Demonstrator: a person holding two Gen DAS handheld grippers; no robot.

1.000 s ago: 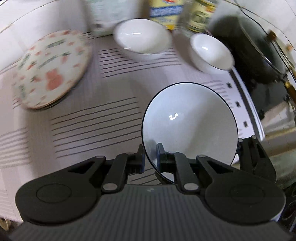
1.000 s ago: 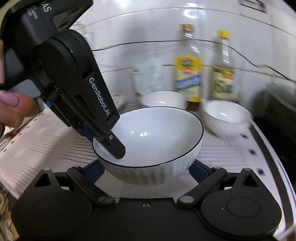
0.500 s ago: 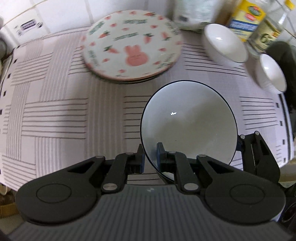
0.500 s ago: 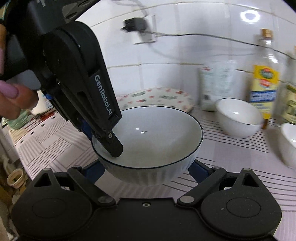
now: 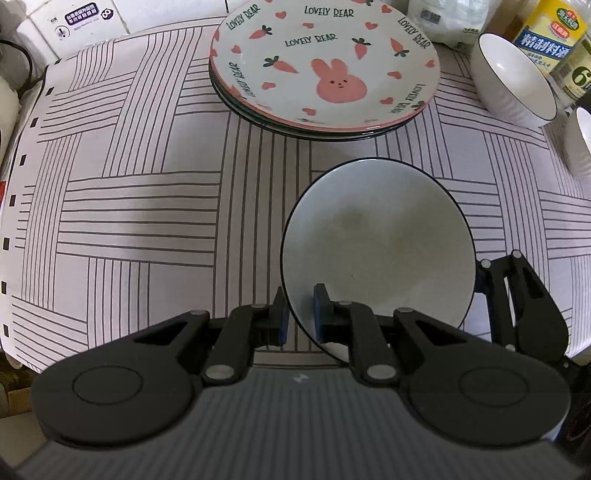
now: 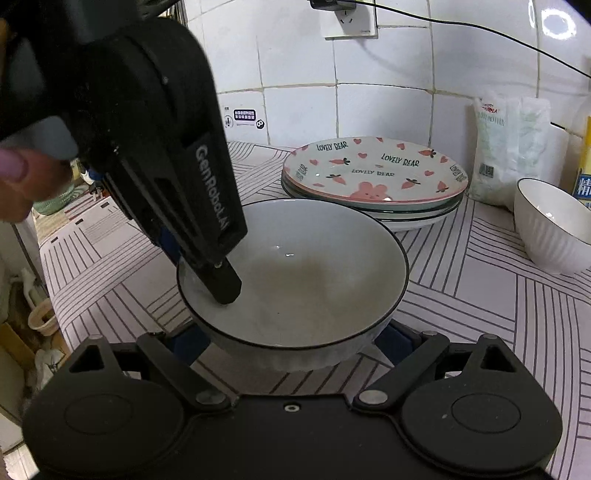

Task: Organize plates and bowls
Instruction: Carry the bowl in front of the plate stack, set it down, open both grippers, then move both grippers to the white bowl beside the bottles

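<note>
A white bowl with a thin black rim (image 5: 376,243) is held above the striped cloth. My left gripper (image 5: 298,317) is shut on its near rim, one finger inside, one outside; it also shows in the right wrist view (image 6: 221,284). My right gripper (image 6: 291,343) has its jaws wide apart on either side of the bowl's (image 6: 295,273) outer wall. A stack of plates, the top one with a pink rabbit and carrots (image 5: 325,66) (image 6: 373,173), sits behind the bowl. Two more white bowls (image 5: 513,81) (image 5: 580,144) stand at the right.
Bottles with yellow labels (image 5: 554,33) and a white bag (image 6: 509,147) stand against the tiled wall at the back right. A wall socket with a black cable (image 6: 351,18) is above. The striped cloth (image 5: 129,206) covers the counter; its left edge drops off.
Both grippers have carried the bowl leftward along the counter. The rabbit plates have come into view directly behind the bowl, and the two other white bowls have slid off to the right.
</note>
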